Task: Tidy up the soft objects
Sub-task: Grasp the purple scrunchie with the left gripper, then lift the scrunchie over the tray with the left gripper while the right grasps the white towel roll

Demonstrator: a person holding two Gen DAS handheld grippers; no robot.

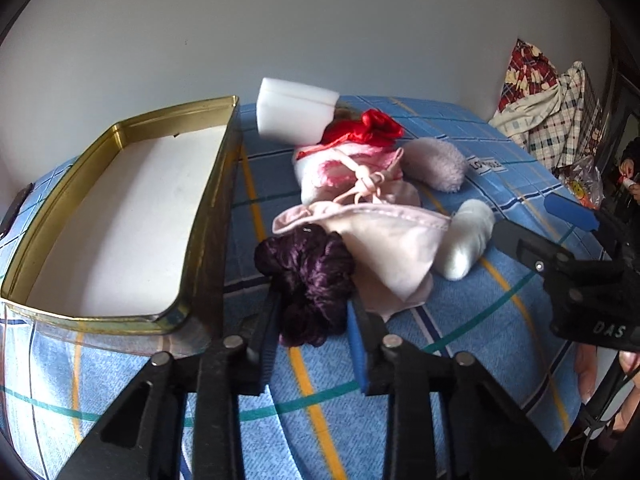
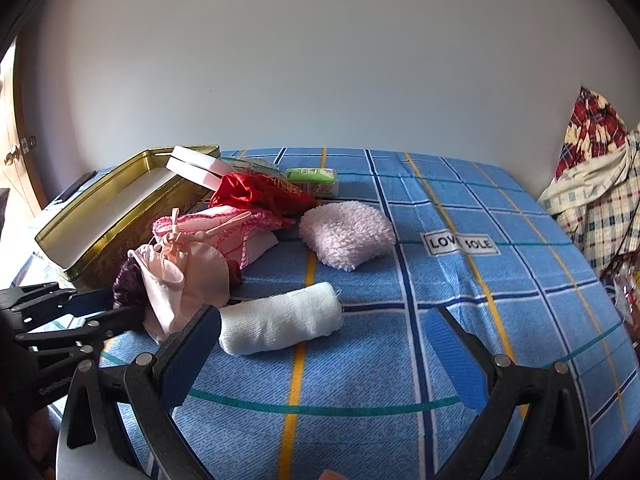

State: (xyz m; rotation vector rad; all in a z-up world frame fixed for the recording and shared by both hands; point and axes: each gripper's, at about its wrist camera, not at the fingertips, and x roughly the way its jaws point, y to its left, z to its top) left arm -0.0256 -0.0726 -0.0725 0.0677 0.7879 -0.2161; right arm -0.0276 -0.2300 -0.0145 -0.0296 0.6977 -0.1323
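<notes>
A dark purple scrunchie (image 1: 308, 276) lies on the blue checked sheet beside the open gold tin (image 1: 208, 208), whose white floor is bare. My left gripper (image 1: 314, 300) is shut on the scrunchie, one pad against each side. Behind it lie a pale pink drawstring pouch (image 1: 392, 240), a pink knitted piece (image 1: 340, 164), a red scrunchie (image 1: 372, 124), a white foam block (image 1: 296, 108), a fluffy pink pad (image 2: 346, 234) and a white rolled cloth (image 2: 280, 320). My right gripper (image 2: 322, 316) stands open, low over the sheet, with the roll's right end just inside its left finger.
A green packet (image 2: 312, 178) lies at the back by the wall. Checked clothes (image 2: 600, 184) are heaped at the bed's right edge, with a plastic bag (image 1: 584, 188) below them. A dark flat object (image 1: 16, 208) sits left of the tin.
</notes>
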